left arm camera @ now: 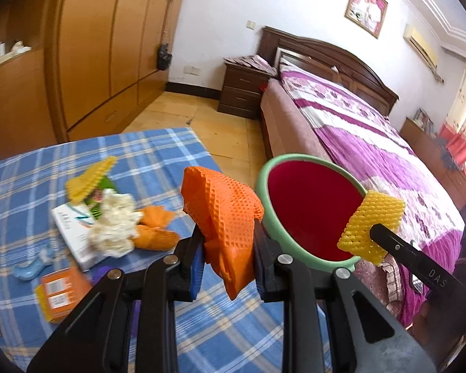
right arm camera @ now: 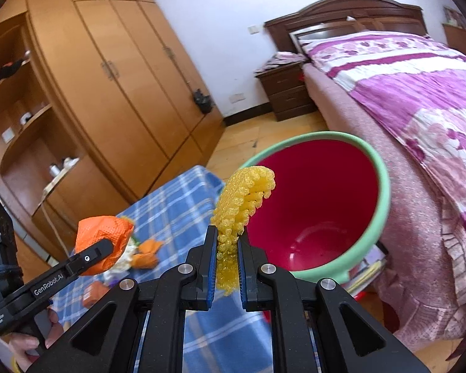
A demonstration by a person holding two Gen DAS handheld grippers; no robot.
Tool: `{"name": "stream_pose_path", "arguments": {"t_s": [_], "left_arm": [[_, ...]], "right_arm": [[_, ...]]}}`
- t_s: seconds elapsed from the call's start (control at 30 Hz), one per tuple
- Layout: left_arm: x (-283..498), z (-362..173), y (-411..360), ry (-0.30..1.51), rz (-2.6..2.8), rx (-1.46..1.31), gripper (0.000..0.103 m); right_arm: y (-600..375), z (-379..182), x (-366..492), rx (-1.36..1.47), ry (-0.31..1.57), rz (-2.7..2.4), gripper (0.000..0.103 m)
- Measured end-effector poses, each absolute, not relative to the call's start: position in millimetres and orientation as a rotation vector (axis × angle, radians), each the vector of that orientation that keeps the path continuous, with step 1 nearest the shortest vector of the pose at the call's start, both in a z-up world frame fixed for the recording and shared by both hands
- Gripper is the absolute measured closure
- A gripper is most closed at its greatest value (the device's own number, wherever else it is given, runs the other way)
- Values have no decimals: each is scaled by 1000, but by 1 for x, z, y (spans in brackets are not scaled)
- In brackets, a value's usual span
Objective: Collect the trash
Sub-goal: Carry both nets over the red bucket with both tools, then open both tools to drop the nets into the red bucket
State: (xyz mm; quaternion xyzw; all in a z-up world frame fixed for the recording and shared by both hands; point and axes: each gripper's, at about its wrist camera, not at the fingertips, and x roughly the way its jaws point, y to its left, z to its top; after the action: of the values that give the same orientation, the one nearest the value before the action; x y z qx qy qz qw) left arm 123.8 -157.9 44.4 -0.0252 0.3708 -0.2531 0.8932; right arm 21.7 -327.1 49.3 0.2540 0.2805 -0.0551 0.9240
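Note:
My left gripper point(left arm camera: 228, 233) is shut on a crumpled orange foam net point(left arm camera: 220, 208), held just left of a bin with a green rim point(left arm camera: 264, 168) and a red inside. My right gripper point(right arm camera: 228, 242) is shut on a yellow foam net point(right arm camera: 242, 199), held over the near rim of the bin point(right arm camera: 383, 192). In the left wrist view the yellow net point(left arm camera: 372, 220) and the right gripper's finger point(left arm camera: 397, 245) hang above the bin's right edge. In the right wrist view the orange net point(right arm camera: 104, 236) shows in the left gripper point(right arm camera: 107, 248). The bin's red bottom is bare.
A blue plaid table point(left arm camera: 171, 146) holds more trash: another yellow net point(left arm camera: 90, 177), a white wad point(left arm camera: 115, 223), orange peel pieces point(left arm camera: 157, 230), a white box point(left arm camera: 71, 233), an orange box point(left arm camera: 62, 292). A bed point(left arm camera: 372, 143) stands right of the bin, wardrobes point(left arm camera: 108, 31) behind.

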Motion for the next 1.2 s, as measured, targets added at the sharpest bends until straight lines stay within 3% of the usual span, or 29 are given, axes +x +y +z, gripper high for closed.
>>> {"name": "stream_pose_path", "arguments": {"t_s": [0.77, 0.9, 1.03, 1.2], "left_arm": [[166, -5, -287, 859, -634, 134, 76], [171, -11, -294, 878, -638, 137, 66], [169, -14, -296, 859, -627, 163, 50], [171, -16, -293, 863, -619, 156, 48]], "right_arm": [[-414, -1, 37, 572, 620, -293, 91], [-420, -6, 41, 571, 626, -303, 90], [-424, -9, 44, 582, 630, -297, 89], [-425, -11, 45, 579, 640, -302, 88]]}}
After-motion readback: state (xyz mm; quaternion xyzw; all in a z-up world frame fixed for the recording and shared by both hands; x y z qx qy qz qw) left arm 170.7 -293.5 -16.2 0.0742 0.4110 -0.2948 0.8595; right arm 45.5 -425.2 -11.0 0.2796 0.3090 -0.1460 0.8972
